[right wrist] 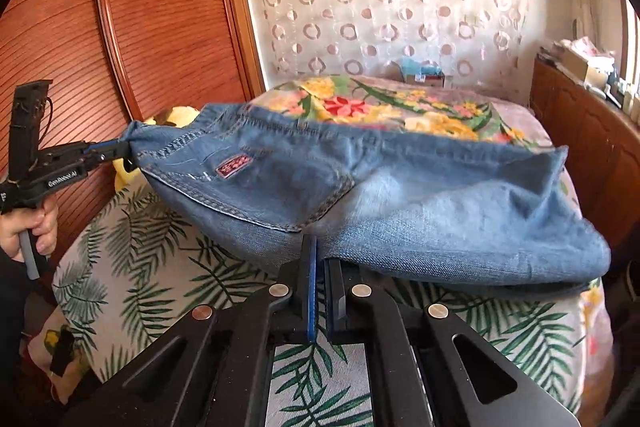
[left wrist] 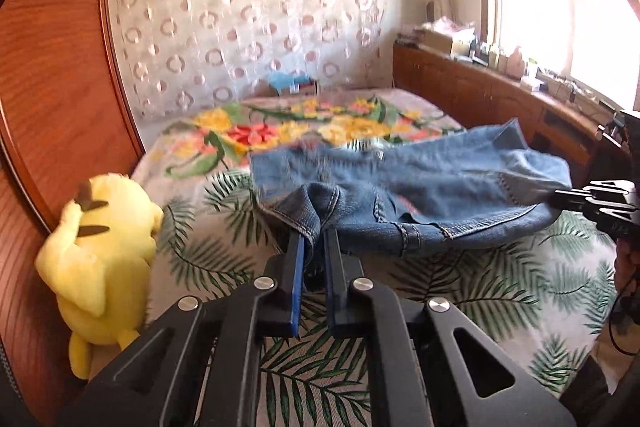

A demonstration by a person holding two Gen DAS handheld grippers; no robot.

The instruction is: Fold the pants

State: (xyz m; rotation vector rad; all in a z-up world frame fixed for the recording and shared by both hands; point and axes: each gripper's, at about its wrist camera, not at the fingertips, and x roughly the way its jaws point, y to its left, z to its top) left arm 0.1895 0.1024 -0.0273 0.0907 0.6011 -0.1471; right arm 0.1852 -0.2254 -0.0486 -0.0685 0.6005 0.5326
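Note:
Blue denim pants [left wrist: 420,187] hang stretched between my two grippers above the bed. My left gripper [left wrist: 314,233] is shut on a bunched waistband corner; it also shows in the right wrist view [right wrist: 126,153] at the left, pinching the same corner. My right gripper [right wrist: 322,247] is shut on the lower edge of the pants [right wrist: 360,187], and shows in the left wrist view [left wrist: 558,193] at the right edge. A back pocket with a red label [right wrist: 233,166] faces the right wrist camera. The far part of the pants is motion-blurred.
The bed has a palm-leaf sheet [left wrist: 240,267] near me and a floral blanket [left wrist: 320,123] farther back. A yellow plush toy [left wrist: 104,259] sits at the left by the wooden wardrobe [left wrist: 52,67]. A cluttered wooden cabinet [left wrist: 500,95] runs under the window at the right.

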